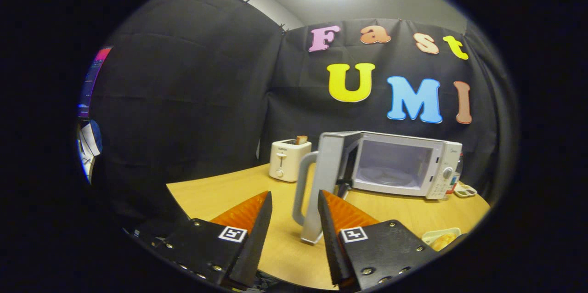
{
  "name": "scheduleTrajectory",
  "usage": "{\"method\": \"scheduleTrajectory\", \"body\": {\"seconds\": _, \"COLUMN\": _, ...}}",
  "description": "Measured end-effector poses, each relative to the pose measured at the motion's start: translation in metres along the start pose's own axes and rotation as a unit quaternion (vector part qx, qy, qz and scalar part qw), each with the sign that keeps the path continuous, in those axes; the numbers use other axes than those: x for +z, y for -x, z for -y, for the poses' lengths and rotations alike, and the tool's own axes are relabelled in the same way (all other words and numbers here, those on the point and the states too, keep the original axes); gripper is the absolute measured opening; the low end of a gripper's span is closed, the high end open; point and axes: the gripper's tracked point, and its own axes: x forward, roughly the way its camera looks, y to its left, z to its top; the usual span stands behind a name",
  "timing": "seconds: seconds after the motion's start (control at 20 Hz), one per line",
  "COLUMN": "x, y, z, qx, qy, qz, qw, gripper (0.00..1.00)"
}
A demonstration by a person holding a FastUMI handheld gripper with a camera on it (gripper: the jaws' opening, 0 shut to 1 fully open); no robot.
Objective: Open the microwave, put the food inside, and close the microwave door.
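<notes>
The tongs (294, 205) are wide apart, holding nothing. The microwave (404, 164) sits beyond them, its door (324, 183) open just ahead.

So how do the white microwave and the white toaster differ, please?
The white microwave is the larger, wider box; the white toaster is small and upright. The microwave's grey-handled door stands open on a bare chamber; the toaster holds bread in its top slot. Both sit on the wooden table, beyond the open fingers.
</notes>
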Motion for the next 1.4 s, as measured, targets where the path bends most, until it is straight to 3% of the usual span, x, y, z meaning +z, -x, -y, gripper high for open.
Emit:
{"method": "scheduleTrajectory", "body": {"seconds": 0.1, "x": -0.013, "y": 0.017, "z": 0.045, "qx": -0.048, "qy": 0.016, "qz": 0.001, "qw": 0.999, "gripper": 0.74}}
{"method": "scheduleTrajectory", "body": {"seconds": 0.25, "x": -0.044, "y": 0.032, "z": 0.078, "qx": -0.065, "qy": 0.019, "qz": -0.037, "qw": 0.997, "gripper": 0.98}}
{"method": "scheduleTrajectory", "body": {"seconds": 0.7, "x": -0.086, "y": 0.078, "z": 0.191, "qx": -0.147, "qy": 0.033, "qz": -0.069, "qw": 0.986, "gripper": 0.95}}
{"method": "scheduleTrajectory", "body": {"seconds": 0.8, "x": -0.106, "y": 0.082, "z": 0.202, "qx": -0.140, "qy": 0.010, "qz": -0.090, "qw": 0.986, "gripper": 0.95}}
{"method": "scheduleTrajectory", "body": {"seconds": 1.05, "x": -0.139, "y": 0.092, "z": 0.250, "qx": -0.190, "qy": -0.044, "qz": -0.125, "qw": 0.973, "gripper": 0.95}}
{"method": "scheduleTrajectory", "body": {"seconds": 1.25, "x": -0.166, "y": 0.084, "z": 0.252, "qx": -0.166, "qy": -0.077, "qz": -0.167, "qw": 0.969, "gripper": 0.94}}
{"method": "scheduleTrajectory", "body": {"seconds": 1.4, "x": -0.179, "y": 0.077, "z": 0.261, "qx": -0.171, "qy": -0.078, "qz": -0.186, "qw": 0.964, "gripper": 0.94}}
